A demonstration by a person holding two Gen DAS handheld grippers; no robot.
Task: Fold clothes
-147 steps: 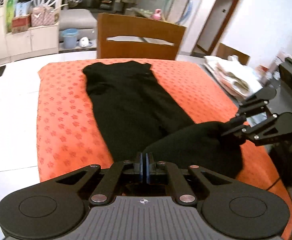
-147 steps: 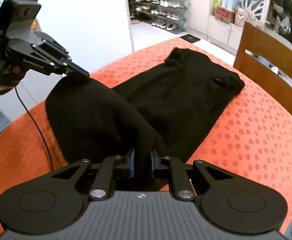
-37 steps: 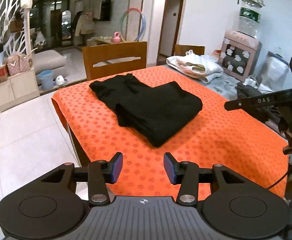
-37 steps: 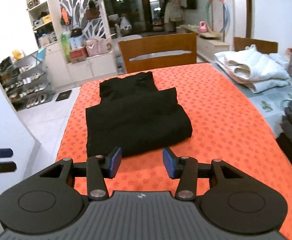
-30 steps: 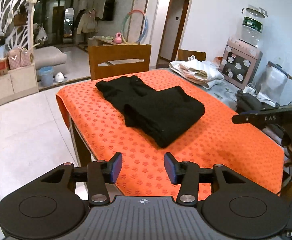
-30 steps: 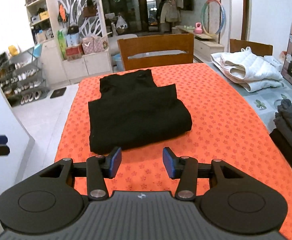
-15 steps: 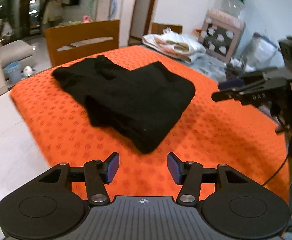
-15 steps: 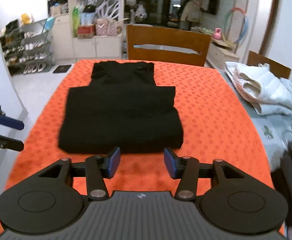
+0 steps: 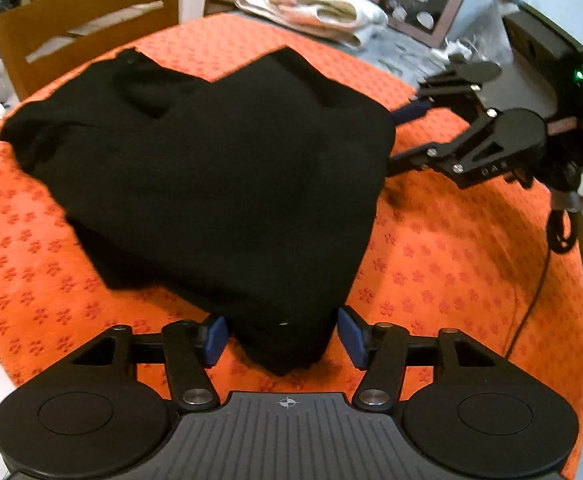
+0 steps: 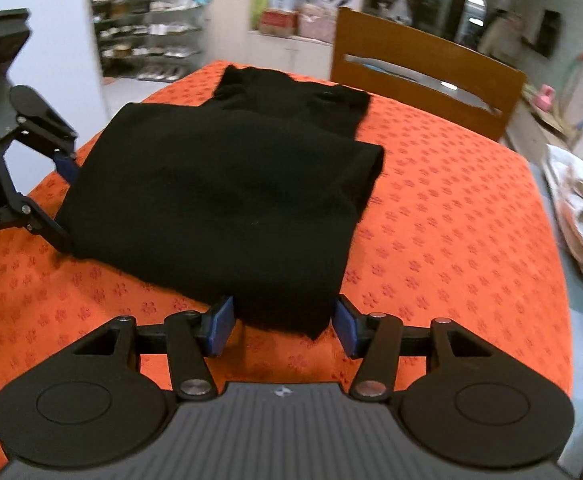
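A black garment [image 9: 211, 168], folded once, lies on the orange patterned tablecloth [image 9: 451, 248]. My left gripper [image 9: 281, 336] is open, its blue pads on either side of the garment's near left corner. My right gripper [image 10: 283, 322] is open, its pads on either side of the near right corner of the garment [image 10: 227, 200]. Each gripper also shows in the other's view: the right one at the garment's far corner [image 9: 399, 136], the left one at its left edge [image 10: 61, 200].
A wooden chair [image 10: 423, 68] stands behind the table's far edge. A pile of white and beige clothes [image 9: 311, 4] lies on the table beyond the orange cloth. Shelves and cabinets [image 10: 151, 40] stand in the room behind.
Both grippers have come down and forward from above the table to the garment's near corners. They stay open. The garment itself has not moved.
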